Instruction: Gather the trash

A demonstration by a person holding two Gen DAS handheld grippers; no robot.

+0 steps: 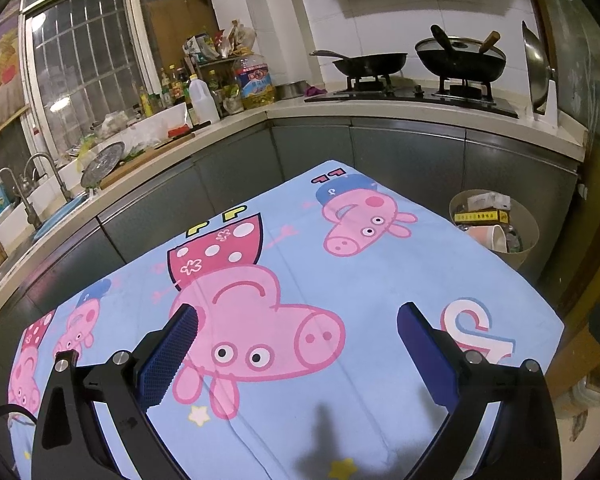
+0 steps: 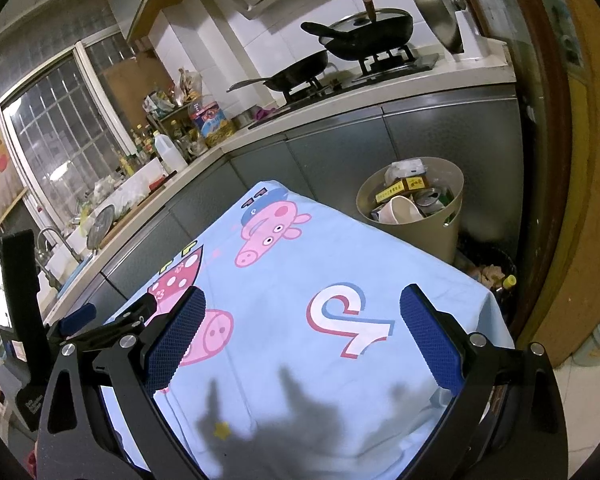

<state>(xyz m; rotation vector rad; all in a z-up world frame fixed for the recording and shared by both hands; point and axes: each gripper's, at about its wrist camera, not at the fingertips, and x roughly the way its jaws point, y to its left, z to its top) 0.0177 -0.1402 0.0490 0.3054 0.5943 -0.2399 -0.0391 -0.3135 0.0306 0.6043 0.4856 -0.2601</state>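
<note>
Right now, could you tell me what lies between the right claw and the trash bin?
Only bare cartoon-print cloth separates the open right claw from the trash bin, as the right wrist view shows.

White-tiled kitchen wall [image 1: 340, 20], barred window [image 1: 84, 76], grey cabinets [image 1: 404, 152] under pale counter [image 1: 380, 110].

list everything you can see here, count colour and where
tablecloth: 1, light blue with pink pig print, over the table in front
trash bin: 1, beige, on the floor past the table's far right corner
trash in bin: several, a white paper cup, yellow boxes, a can
pans: 2, black, on the stove; the right one has a glass lid
wok lid: 1, steel, upright at the stove's right end
oil jug: 1, yellowish, counter corner
white jug: 1, beside small bottles
taps: 2, steel, at the sink
left gripper: open, empty, over the cloth
right gripper: open, empty, over the cloth
</note>
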